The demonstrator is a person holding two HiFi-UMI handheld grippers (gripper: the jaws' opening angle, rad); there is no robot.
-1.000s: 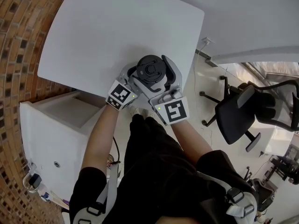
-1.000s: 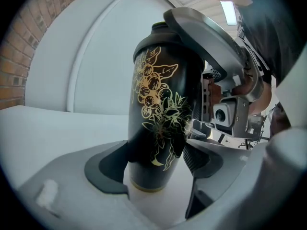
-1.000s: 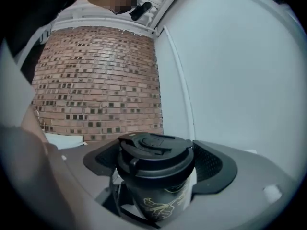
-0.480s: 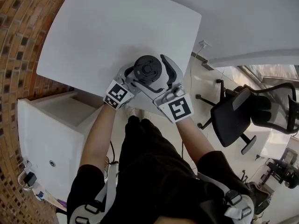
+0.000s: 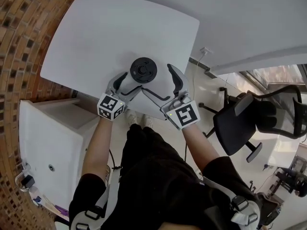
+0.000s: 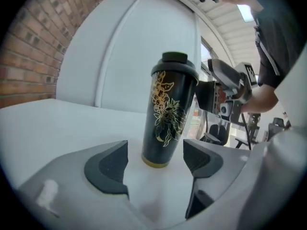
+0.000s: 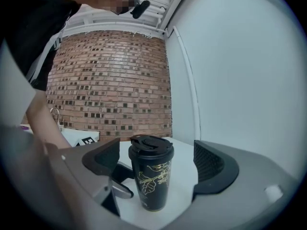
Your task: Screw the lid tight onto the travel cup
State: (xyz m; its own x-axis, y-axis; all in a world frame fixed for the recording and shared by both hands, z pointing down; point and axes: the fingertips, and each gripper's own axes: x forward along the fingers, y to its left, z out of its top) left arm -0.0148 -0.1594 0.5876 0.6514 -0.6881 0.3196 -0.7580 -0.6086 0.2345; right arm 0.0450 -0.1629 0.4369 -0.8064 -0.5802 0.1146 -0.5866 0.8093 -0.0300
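Tabletop [image 5: 96, 37] x1, white, smooth, rounded corners. Office chair [image 5: 237, 123] x1, black, on floor at right. Claws x2, grey plastic w/ dark textured pads: left claw [image 6: 157, 161] and right claw [image 7: 157, 161] both released, jaws wide apart, gripping nothing. Travel cup [image 6: 169, 119] x1, upright on tabletop near front edge, between the 2 claws, just ahead of each gap, no contact. It's a glossy black tapered cyl w/ gold flower linework and gold base ring. Lid [image 7: 150, 145] x1, black, round, sitting on cup.
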